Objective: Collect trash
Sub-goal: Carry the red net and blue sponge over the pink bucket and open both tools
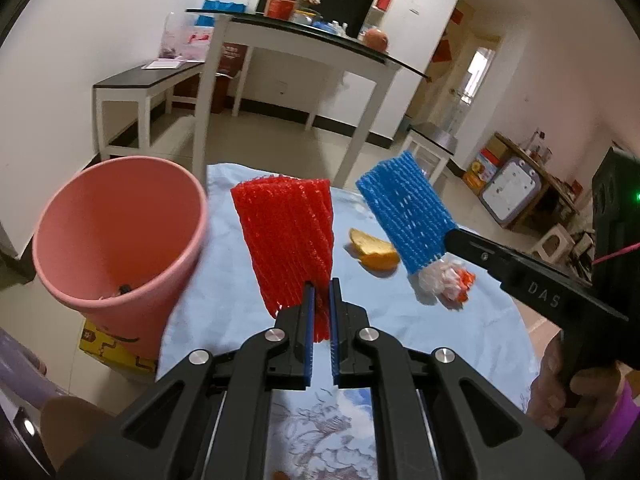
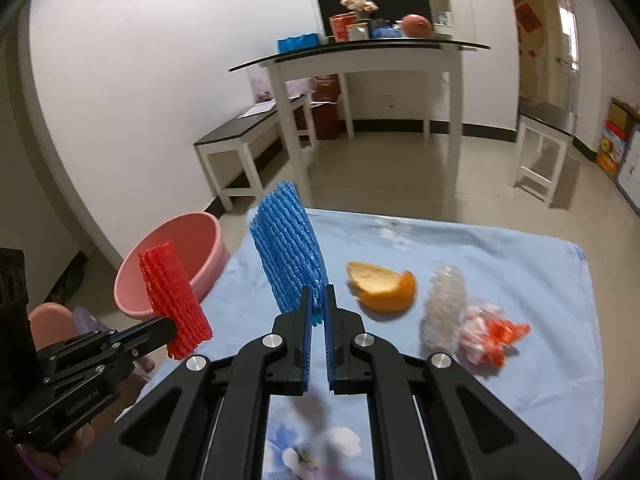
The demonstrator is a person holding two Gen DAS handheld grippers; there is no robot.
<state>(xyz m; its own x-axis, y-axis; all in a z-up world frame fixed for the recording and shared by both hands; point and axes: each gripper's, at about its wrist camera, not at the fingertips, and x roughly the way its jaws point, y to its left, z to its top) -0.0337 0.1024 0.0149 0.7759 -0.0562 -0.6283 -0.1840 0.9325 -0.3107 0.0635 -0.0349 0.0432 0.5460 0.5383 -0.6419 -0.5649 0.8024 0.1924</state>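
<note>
1. Red foam netting [image 1: 286, 240] was clamped at its lower end in the left gripper [image 1: 322, 300], raised above the blue cloth [image 1: 224, 280], just beside the pink bucket [image 1: 120, 232].
2. The right gripper [image 2: 318, 304] was clamped on blue foam netting [image 2: 290, 248].
3. An orange peel [image 2: 382, 286], clear wrapper [image 2: 444, 304] and crumpled wrapper [image 2: 492, 334] lay on the cloth.

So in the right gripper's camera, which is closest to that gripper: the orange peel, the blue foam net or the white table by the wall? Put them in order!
1. The blue foam net, pinched in the right gripper itself.
2. The orange peel, on the cloth just to its right.
3. The white table, far off by the back wall.
</note>
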